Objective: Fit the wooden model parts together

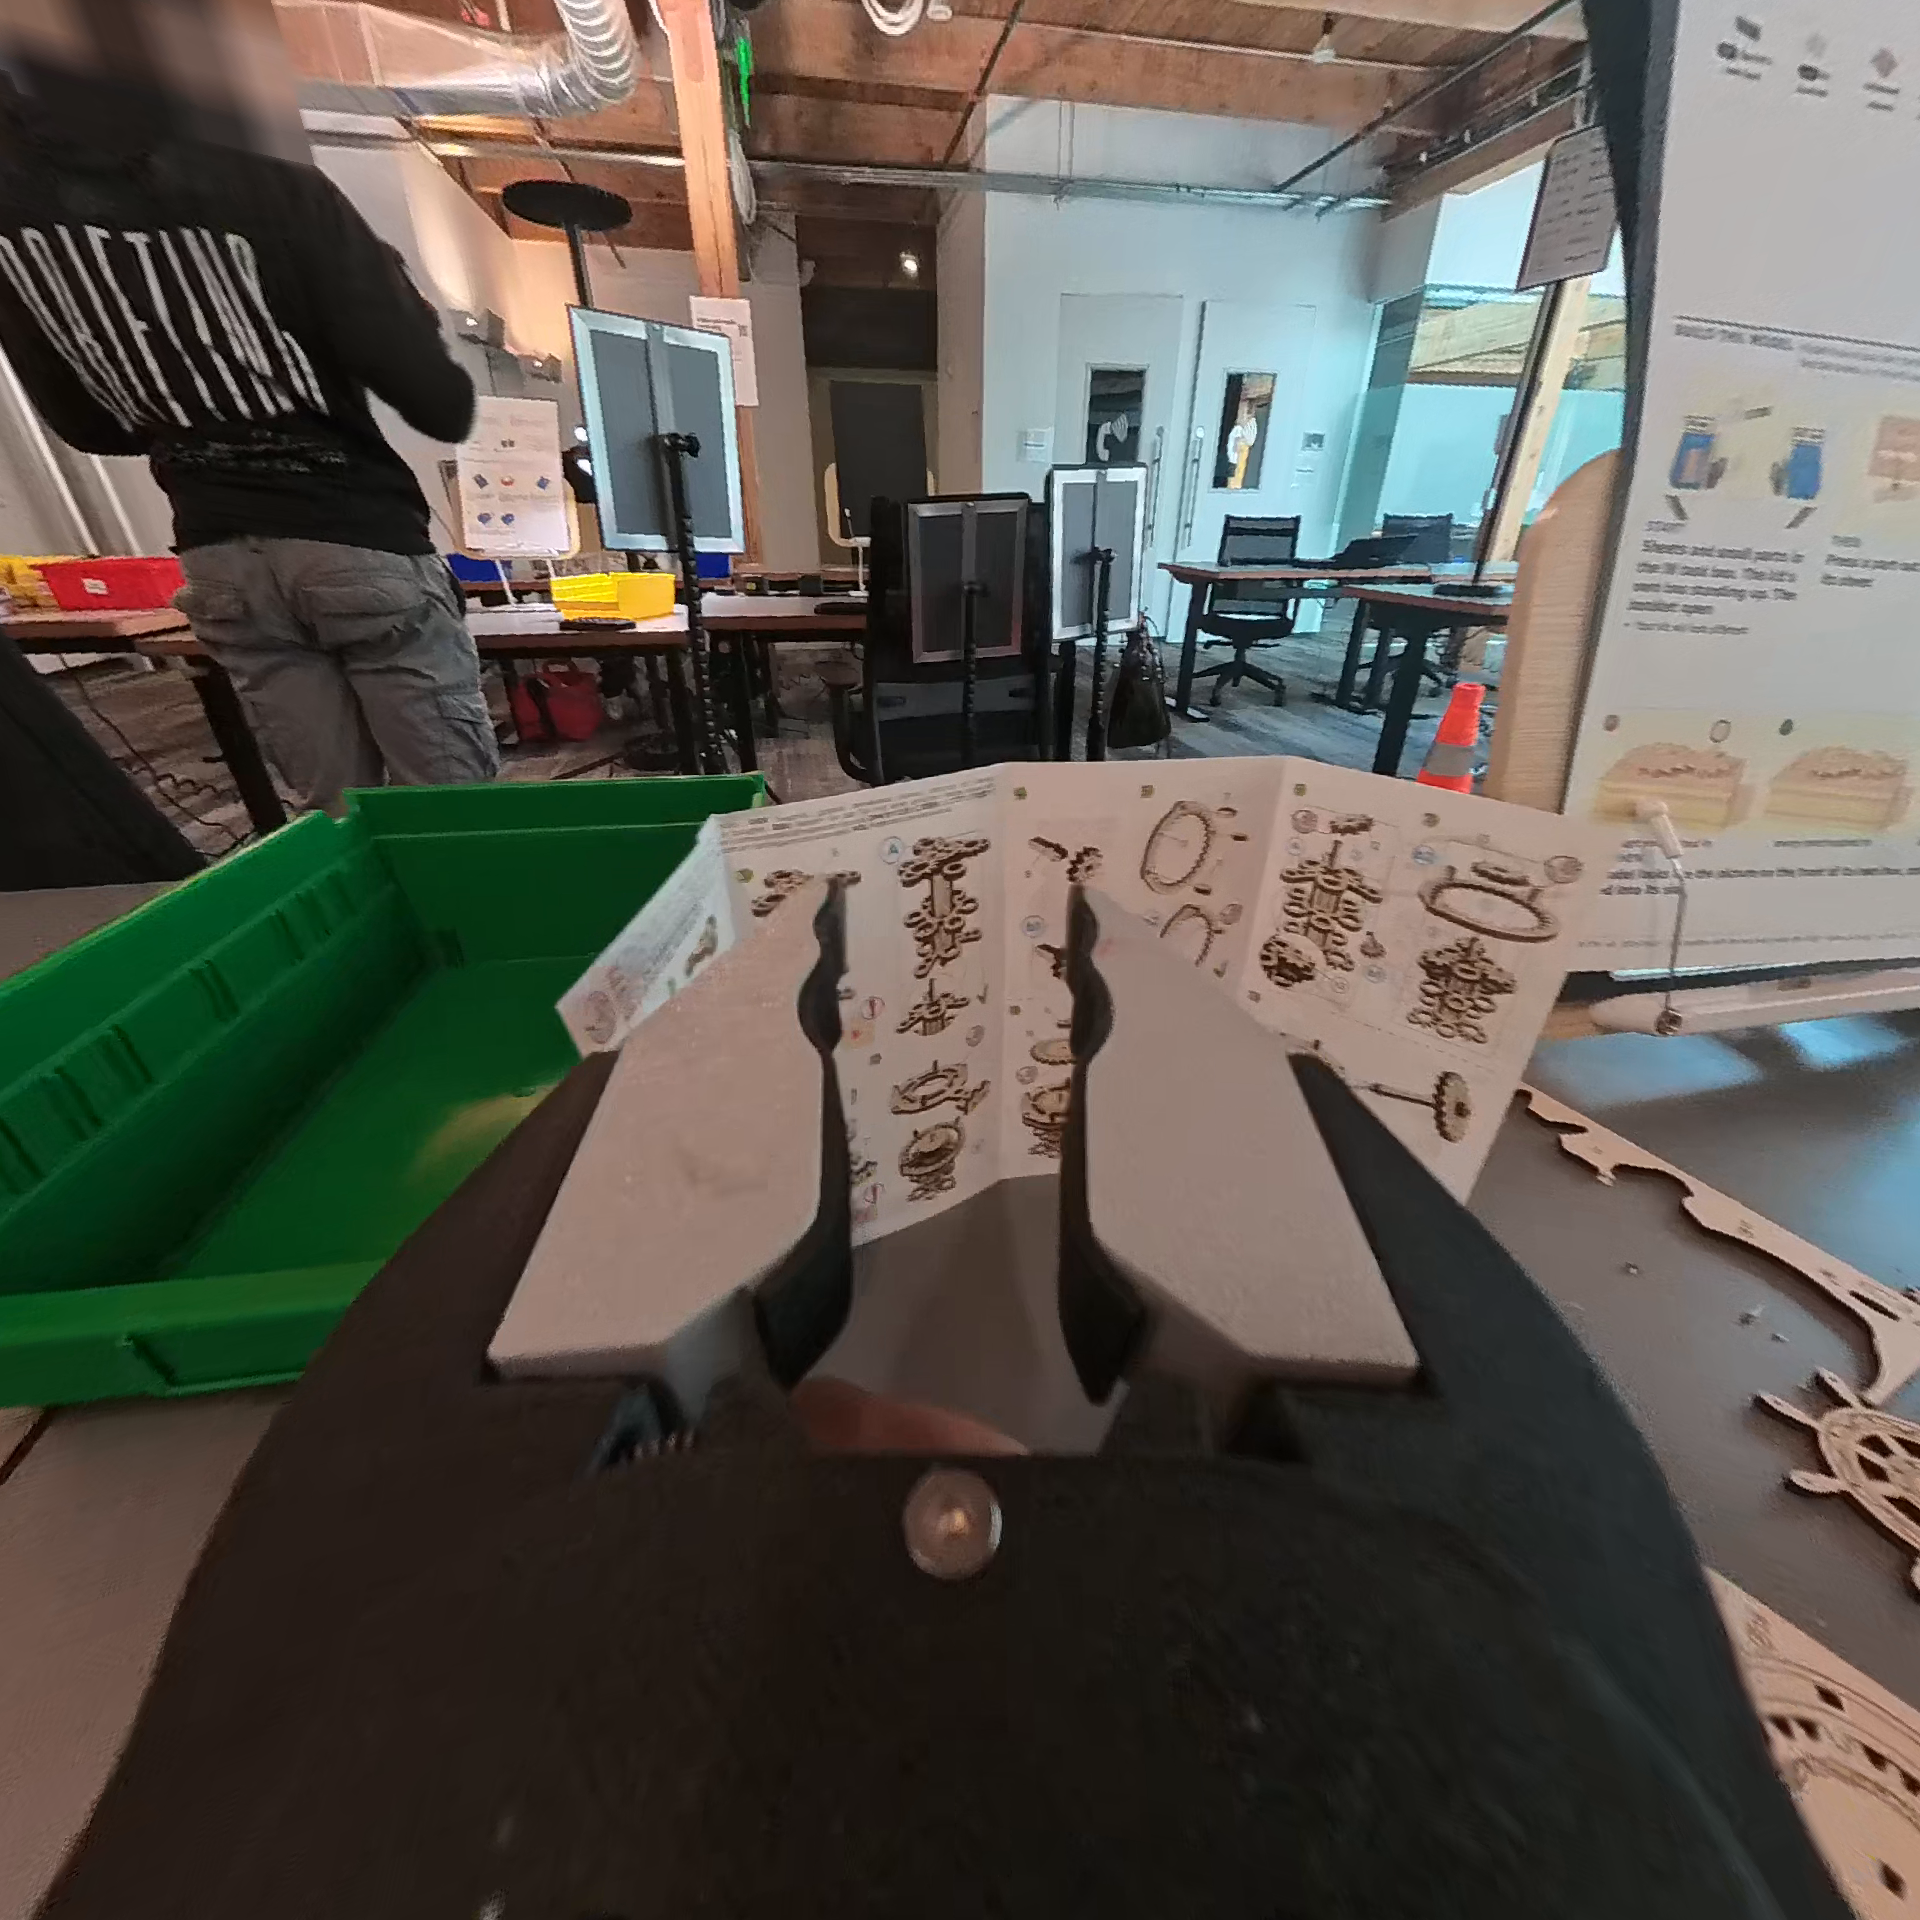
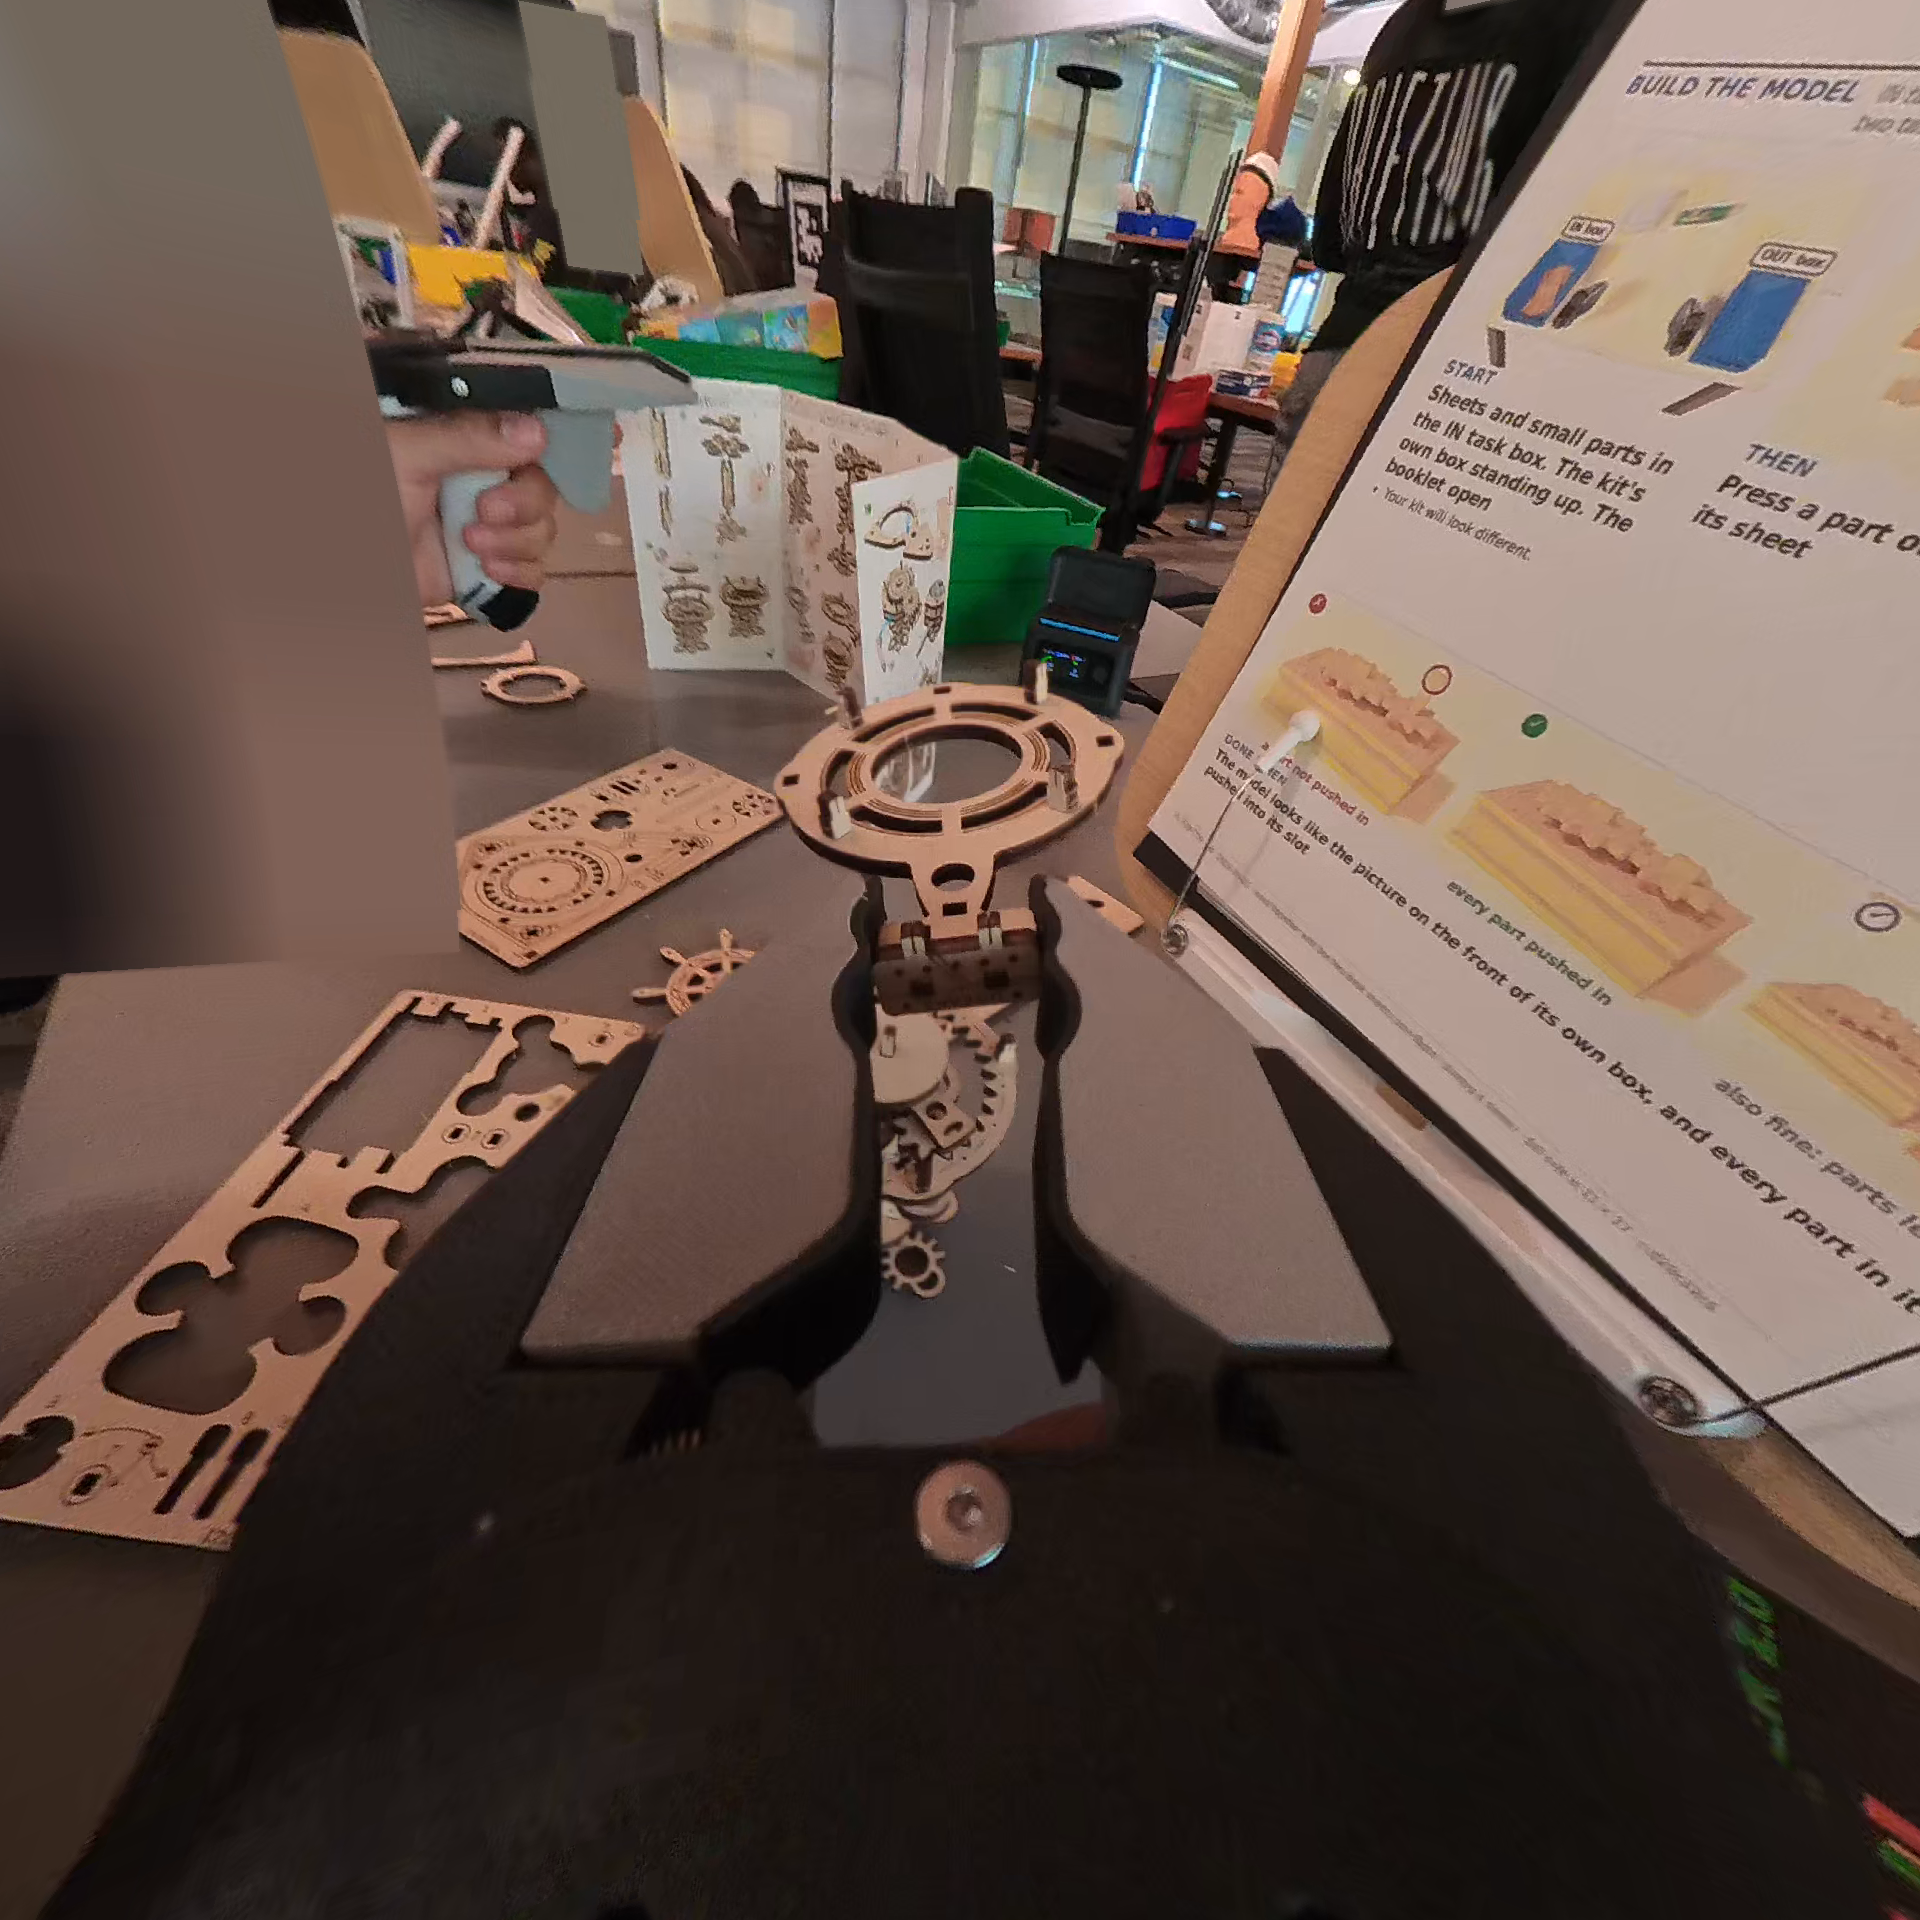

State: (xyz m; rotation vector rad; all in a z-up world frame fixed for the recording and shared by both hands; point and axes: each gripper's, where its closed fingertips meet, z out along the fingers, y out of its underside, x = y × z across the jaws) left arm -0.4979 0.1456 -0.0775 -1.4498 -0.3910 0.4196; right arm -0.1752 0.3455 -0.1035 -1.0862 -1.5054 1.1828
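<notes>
My right gripper [image 2: 956, 935] is shut on a partly built wooden model [image 2: 951, 961], pinching its dark brown block. A round ring plate [image 2: 940, 784] with small upright pegs sticks out forward past the fingertips. Gears of the model hang between the fingers. My left gripper [image 1: 956, 914] is open and empty, held above the table and facing the standing fold-out booklet [image 1: 1299, 935]. It also shows in the right wrist view [image 2: 665, 390], held by a hand at the far left beside the booklet [image 2: 779, 540].
Punched wooden sheets [image 2: 613, 842] [image 2: 260, 1247], a ship-wheel piece [image 2: 701, 971] and a small ring [image 2: 532, 686] lie on the grey table. A green bin [image 1: 260, 1091] stands left of the booklet. An instruction board [image 2: 1558, 727] leans at the right. A person [image 1: 260, 416] stands beyond the table. The gap from one gripper's tips to the other's is roughly 40 cm.
</notes>
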